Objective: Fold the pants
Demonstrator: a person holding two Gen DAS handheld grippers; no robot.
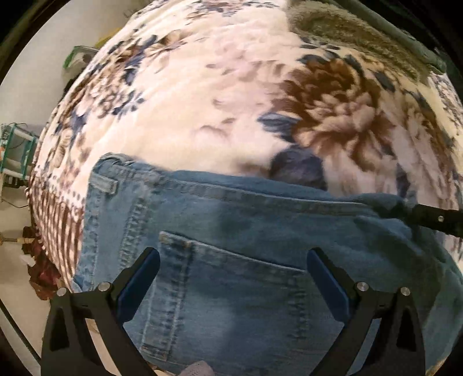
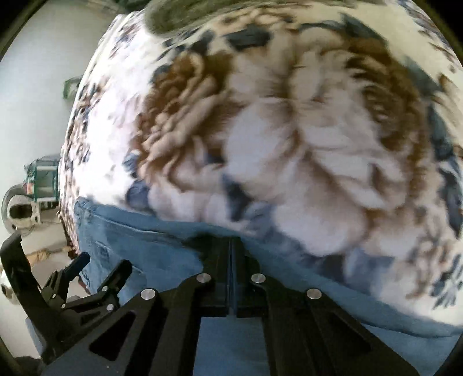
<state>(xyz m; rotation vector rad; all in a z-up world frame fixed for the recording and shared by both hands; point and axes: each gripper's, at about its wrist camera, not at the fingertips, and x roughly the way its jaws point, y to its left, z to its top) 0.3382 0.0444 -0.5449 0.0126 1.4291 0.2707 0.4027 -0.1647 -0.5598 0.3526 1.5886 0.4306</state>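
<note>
Blue denim pants [image 1: 246,292] lie seat-up on a floral blanket [image 1: 202,101], the waistband [image 1: 260,196] running across the view and a back pocket [image 1: 225,277] below it. My left gripper [image 1: 231,256] hovers open over that pocket, with nothing touching its blue pads [image 1: 139,283]. At the right end of the waistband the denim bunches up into my right gripper [image 1: 416,212]. In the right wrist view that gripper [image 2: 231,241] is shut, pinching the edge of the pants [image 2: 150,251]. The open left gripper [image 2: 101,269] shows at lower left.
The blanket [image 2: 289,144] covers a bed whose left edge drops to a pale floor. A green rack [image 1: 14,150] and a green-rimmed box [image 1: 78,56] stand beyond that edge. An olive-brown furry cloth [image 1: 347,26] lies at the far end.
</note>
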